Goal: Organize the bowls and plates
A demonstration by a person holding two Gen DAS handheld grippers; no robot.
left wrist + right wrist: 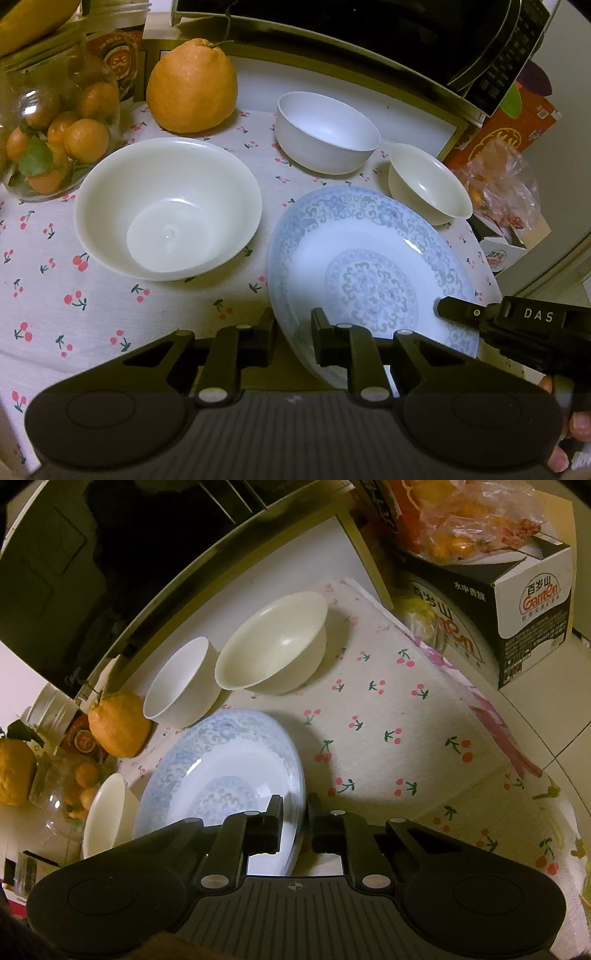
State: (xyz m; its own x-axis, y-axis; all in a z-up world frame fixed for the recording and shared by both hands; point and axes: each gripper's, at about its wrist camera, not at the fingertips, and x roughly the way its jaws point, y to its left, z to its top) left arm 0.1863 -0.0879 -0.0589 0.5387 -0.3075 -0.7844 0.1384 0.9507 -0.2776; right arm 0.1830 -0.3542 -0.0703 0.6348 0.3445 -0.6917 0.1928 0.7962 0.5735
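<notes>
A blue-patterned plate (369, 258) is held tilted above the cherry-print cloth; it also shows in the right wrist view (221, 768). My left gripper (293, 326) is shut on its near left rim. My right gripper (295, 812) is shut on its right rim and shows in the left wrist view (454, 308). A large cream bowl (168, 208) sits to the left. A white bowl (327, 131) and a small cream bowl (428, 182) stand behind the plate. In the right wrist view they are the large bowl (107, 812), white bowl (181, 683) and small cream bowl (273, 642).
A big orange citrus (192, 86) and a glass jar of small oranges (55, 129) stand at the back left. A dark appliance (369, 33) lines the back. A carton (517, 609) and a bag of fruit (476, 520) sit past the table's right edge.
</notes>
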